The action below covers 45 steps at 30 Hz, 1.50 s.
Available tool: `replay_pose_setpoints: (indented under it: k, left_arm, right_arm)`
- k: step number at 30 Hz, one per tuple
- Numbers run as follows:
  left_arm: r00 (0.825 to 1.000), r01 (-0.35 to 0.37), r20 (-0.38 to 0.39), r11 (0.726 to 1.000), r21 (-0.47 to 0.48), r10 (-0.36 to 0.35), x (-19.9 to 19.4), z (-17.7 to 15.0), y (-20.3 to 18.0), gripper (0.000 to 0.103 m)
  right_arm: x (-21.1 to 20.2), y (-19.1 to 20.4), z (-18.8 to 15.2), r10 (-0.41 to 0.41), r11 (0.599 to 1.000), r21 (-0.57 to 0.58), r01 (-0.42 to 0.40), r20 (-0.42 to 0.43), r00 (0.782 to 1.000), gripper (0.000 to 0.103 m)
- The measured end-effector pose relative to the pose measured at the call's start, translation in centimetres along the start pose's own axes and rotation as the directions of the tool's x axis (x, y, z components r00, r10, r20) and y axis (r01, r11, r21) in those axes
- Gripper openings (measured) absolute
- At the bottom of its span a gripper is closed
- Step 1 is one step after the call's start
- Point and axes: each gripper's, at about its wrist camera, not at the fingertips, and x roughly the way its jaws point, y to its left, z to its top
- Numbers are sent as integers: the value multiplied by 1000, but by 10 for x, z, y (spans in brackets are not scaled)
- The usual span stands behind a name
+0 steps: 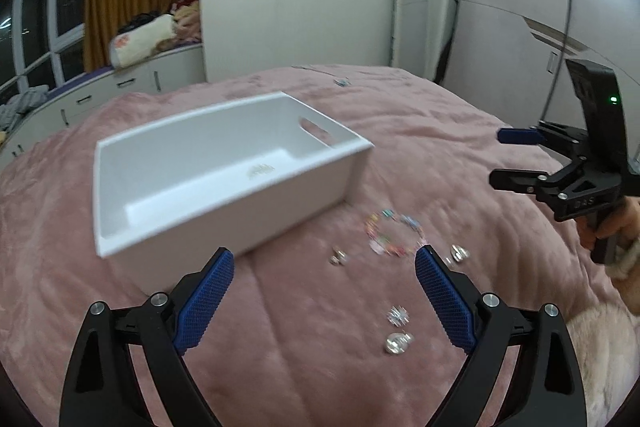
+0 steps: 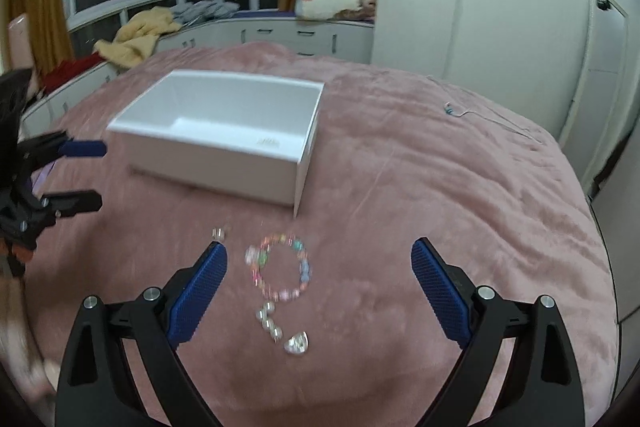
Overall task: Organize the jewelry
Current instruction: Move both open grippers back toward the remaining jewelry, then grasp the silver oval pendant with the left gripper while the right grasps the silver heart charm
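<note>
A white open box (image 1: 224, 171) (image 2: 224, 139) sits on the pink bedspread with one small pale piece (image 1: 261, 171) inside. A colourful bead bracelet (image 1: 394, 233) (image 2: 280, 265) lies in front of it. Small silver pieces lie around it: a pair (image 1: 338, 255), one at the right (image 1: 458, 253), a sparkly one (image 1: 397, 315), and a round one (image 1: 396, 343). In the right wrist view a silver bead chain (image 2: 269, 319) ends in a heart charm (image 2: 297, 343). My left gripper (image 1: 325, 259) is open and empty above the bed. My right gripper (image 2: 319, 255) is open and empty over the bracelet.
A thin necklace with a blue pendant (image 2: 452, 111) lies far back on the bed. White wardrobes (image 1: 520, 7) stand behind the bed. A window bench (image 2: 256, 27) holds clothes and a pillow. The right gripper also shows in the left wrist view (image 1: 508, 157).
</note>
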Motion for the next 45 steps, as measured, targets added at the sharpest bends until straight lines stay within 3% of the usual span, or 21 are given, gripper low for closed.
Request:
replay_pose_setpoints:
  k: [9, 21, 26, 32, 39, 44, 45]
  left_arm:
    - [989, 126, -90, 989, 73, -119, 30, -40, -34, 93]
    - [969, 138, -222, 981, 135, -106, 73, -75, -55, 93]
    - [960, 138, -261, 983, 119, -103, 88, -78, -54, 82]
    - [958, 131, -270, 985, 109, -97, 94, -78, -51, 70]
    - [956, 122, -279, 987, 104, -89, 95, -78, -49, 57]
    - [952, 126, -289, 989, 83, -97, 96, -76, -47, 28]
    - [951, 127, -292, 989, 77, -99, 98, -76, -47, 26]
  right_arm:
    - [28, -2, -47, 50, 998, -32, -54, -102, 993, 86]
    - [70, 9, -76, 60, 994, -80, -79, -215, 975, 68]
    - [81, 11, -80, 69, 994, -72, -88, -236, 969, 63]
    - [86, 11, -79, 92, 993, -46, -107, -244, 965, 46]
    - [90, 8, -78, 123, 992, -6, -129, -248, 961, 34]
    - [92, 9, -76, 137, 990, 1, -141, -256, 957, 25]
    - [92, 10, -76, 146, 989, 6, -150, -259, 955, 21]
